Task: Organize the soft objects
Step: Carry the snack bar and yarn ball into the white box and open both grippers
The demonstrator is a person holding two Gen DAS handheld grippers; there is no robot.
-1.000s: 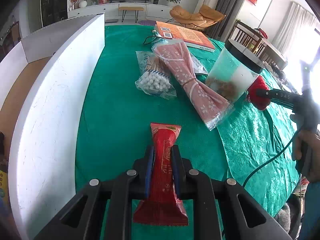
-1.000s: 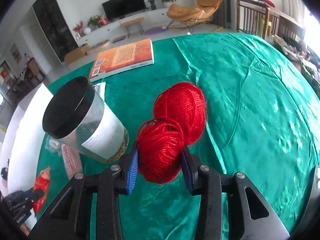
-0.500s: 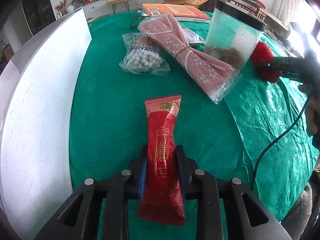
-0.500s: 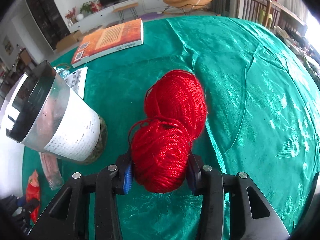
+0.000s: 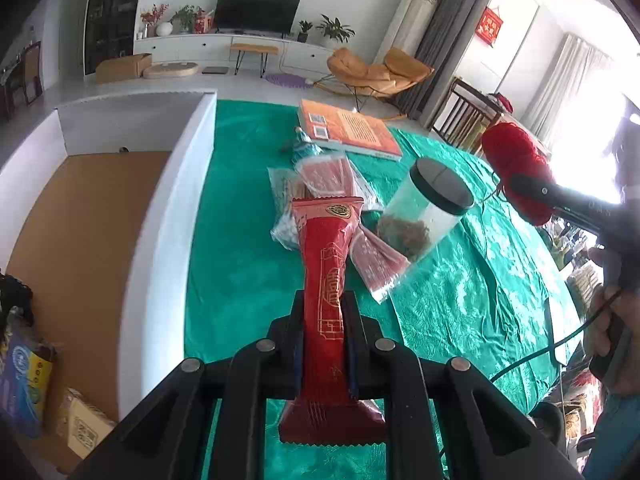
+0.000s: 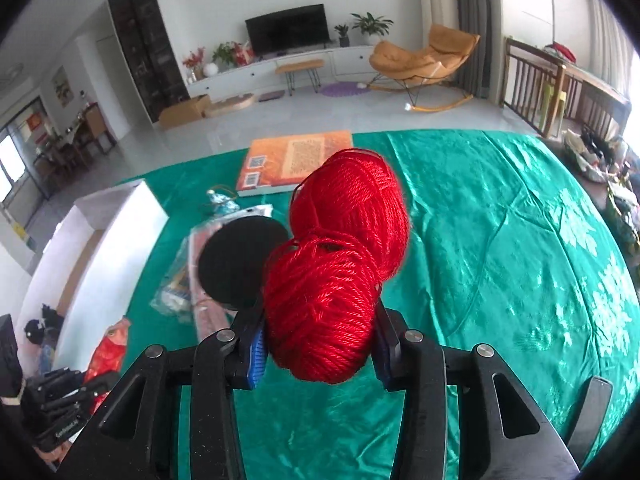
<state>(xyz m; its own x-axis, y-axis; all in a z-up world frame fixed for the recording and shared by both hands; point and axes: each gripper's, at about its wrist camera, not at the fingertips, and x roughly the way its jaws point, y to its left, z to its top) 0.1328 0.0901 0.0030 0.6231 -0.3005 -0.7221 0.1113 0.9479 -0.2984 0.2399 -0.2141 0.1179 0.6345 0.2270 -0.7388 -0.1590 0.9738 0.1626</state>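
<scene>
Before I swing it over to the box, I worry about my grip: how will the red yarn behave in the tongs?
The red yarn looks soft: the right tongs dent it. Probably light. Its unclamped far lobe may sag.

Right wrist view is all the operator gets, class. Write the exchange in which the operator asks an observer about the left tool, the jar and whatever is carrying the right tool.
Operator: What is the left tool doing?
Observer: It is shut across a red packet, with both ends sticking out.
Operator: I see only the jar's lid. What's inside?
Observer: The jar is clear, with brown stuff at the bottom.
Operator: What carries my tool with the yarn?
Observer: A hand grips its handle, and a black cable trails below it.
</scene>
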